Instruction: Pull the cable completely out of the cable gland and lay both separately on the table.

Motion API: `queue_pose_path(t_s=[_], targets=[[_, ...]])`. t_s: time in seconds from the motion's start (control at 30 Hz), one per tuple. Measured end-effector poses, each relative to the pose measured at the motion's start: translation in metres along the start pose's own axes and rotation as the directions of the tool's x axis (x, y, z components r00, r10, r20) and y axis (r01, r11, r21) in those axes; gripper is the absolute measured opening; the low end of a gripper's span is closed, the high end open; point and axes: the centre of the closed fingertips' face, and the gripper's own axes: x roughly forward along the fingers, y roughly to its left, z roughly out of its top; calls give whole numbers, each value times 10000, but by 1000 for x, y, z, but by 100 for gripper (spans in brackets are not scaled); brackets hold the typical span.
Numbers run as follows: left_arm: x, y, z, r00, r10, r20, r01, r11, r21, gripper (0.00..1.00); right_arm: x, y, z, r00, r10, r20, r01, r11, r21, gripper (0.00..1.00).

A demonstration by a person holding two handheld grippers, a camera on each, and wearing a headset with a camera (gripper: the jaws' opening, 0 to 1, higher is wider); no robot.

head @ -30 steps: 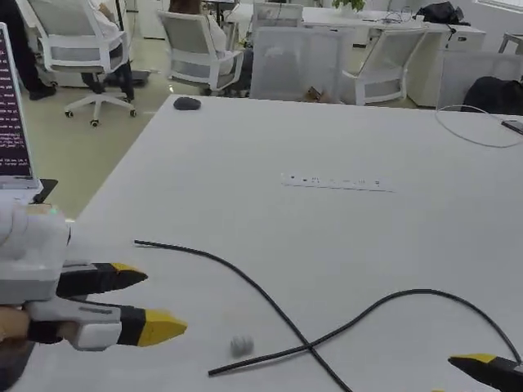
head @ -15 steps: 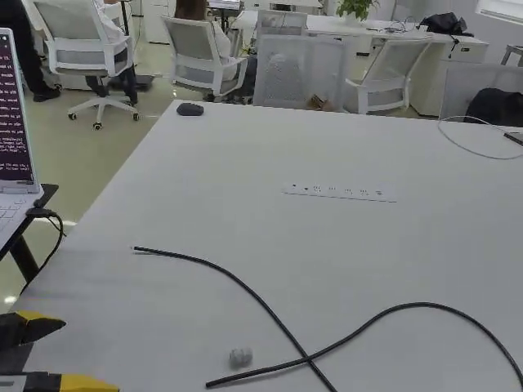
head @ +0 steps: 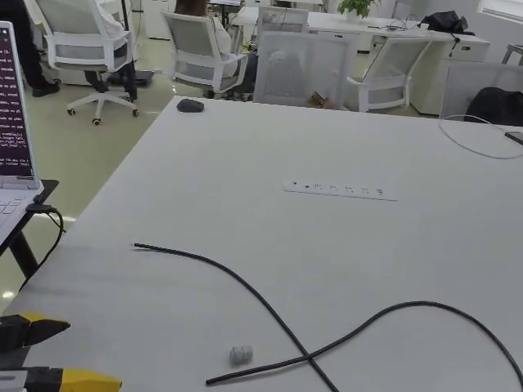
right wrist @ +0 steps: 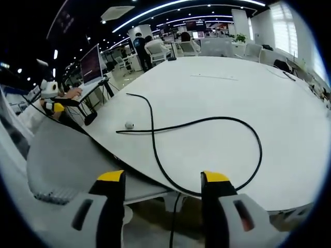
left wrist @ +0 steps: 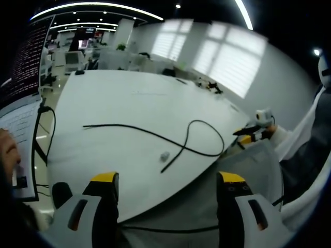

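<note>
A long black cable [head: 309, 357] lies looped on the white table [head: 245, 163] and crosses over itself near the front edge. The small grey cable gland [head: 240, 354] rests on the table by itself, just left of the crossing and apart from the cable. My left gripper [head: 91, 354] is at the lower left, off the table's corner, open and holding nothing. In the left gripper view the jaws [left wrist: 166, 178] stand wide apart, with the gland [left wrist: 164, 155] and cable [left wrist: 155, 135] ahead. My right gripper [right wrist: 163, 176] is open too, back from the table edge, facing the cable [right wrist: 207, 121] and gland [right wrist: 129, 125].
A flat power strip [head: 339, 190] is set into the table's middle. A mouse [head: 189, 104] sits at the far left corner and a thin white cable [head: 482, 143] at the far right. A laptop [head: 12, 155] stands left of the table, with office chairs [head: 200, 49] beyond.
My left gripper has drawn back to the lower left, away from the gland. The right gripper's tip has left the lower right of the head view. Cable and gland lie as before.
</note>
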Motion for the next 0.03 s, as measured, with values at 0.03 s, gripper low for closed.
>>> queue_pose_path(t_s=[0.03], targets=[[0,0,0,10000,13,23,-13,10000,-52,77,0,-1,0,10000,-1,-7,1,10000,7,62]])
